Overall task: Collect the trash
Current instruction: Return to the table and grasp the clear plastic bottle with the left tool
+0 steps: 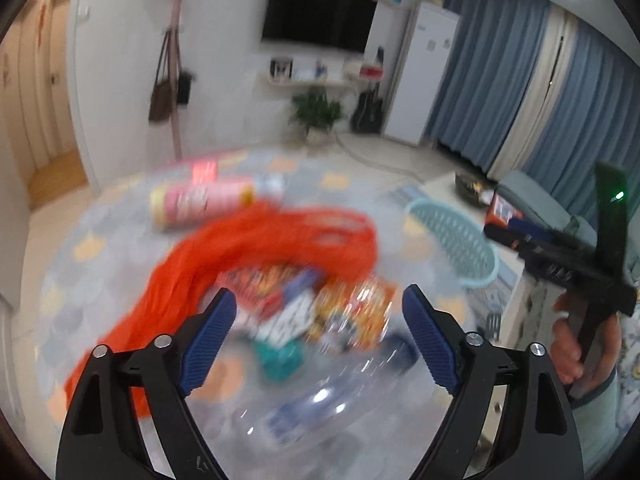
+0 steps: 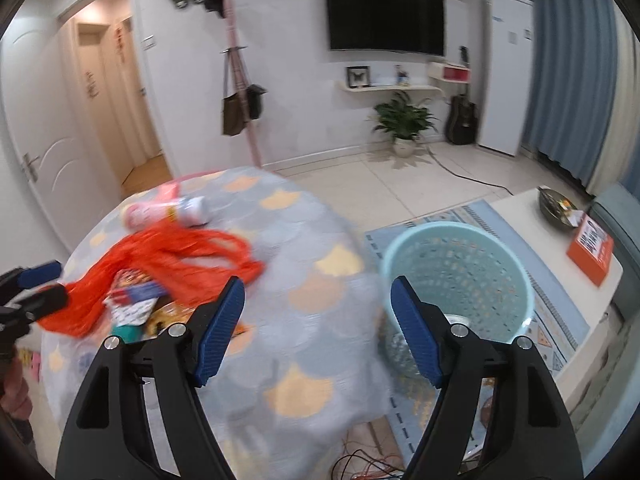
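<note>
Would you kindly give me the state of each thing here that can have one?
Left tool: open, nothing held.
Right tool: open, nothing held.
Orange bag: lying crumpled on the table, wrappers spilling beside it.
Pink bottle: lying on its side.
Clear bottle: lying on the table, blurred.
Basket: upright on the floor, almost empty.
Television: off.

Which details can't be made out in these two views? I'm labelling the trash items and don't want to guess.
- Wrappers, left wrist view: motion blur smears the print; brands unreadable.
- Clear bottle, left wrist view: blurred, partly behind the gripper's arms.
- Pink bottle, right wrist view: label blurred and small.
- Basket, right wrist view: the right gripper's arm covers its lower part; contents unclear.
- Orange bag: what lies under it is hidden.
</note>
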Demonstrator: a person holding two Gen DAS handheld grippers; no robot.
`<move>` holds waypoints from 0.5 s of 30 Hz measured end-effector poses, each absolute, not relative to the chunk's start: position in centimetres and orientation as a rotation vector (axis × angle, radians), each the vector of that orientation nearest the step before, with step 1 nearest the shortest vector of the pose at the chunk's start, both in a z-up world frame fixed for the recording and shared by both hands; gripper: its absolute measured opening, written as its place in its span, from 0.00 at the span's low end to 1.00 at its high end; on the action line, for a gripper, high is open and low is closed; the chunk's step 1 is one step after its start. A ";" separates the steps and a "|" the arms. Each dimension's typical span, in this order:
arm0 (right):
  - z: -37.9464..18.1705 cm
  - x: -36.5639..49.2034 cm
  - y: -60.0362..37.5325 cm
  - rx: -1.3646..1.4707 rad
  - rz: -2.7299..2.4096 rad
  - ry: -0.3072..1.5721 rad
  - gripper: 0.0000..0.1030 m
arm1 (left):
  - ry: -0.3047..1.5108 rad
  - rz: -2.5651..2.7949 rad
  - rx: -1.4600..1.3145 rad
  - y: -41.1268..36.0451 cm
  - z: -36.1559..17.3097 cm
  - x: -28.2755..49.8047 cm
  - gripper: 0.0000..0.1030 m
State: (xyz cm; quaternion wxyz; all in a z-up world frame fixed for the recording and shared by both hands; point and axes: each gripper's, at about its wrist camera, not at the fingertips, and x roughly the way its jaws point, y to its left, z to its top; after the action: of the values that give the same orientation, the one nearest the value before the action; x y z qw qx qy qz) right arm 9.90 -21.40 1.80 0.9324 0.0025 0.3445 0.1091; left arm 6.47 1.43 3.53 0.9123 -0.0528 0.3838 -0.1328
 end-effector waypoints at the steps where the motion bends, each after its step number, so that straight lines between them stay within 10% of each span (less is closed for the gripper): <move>1: 1.6 9.6 -20.8 -0.002 0.234 0.709 0.69 | 0.818 -0.283 -0.119 2.0 2.7 6.5 0.81; 15: -0.9 7.8 -15.1 -0.121 0.317 0.784 0.49 | 1.046 -0.497 0.025 0.3 -3.2 4.3 0.82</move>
State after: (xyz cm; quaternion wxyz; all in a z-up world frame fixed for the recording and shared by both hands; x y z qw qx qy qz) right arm 7.83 -15.06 -0.87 0.9101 -0.0587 0.3803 0.1538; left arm 4.26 0.30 -3.15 0.8370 0.0117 0.4942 -0.2347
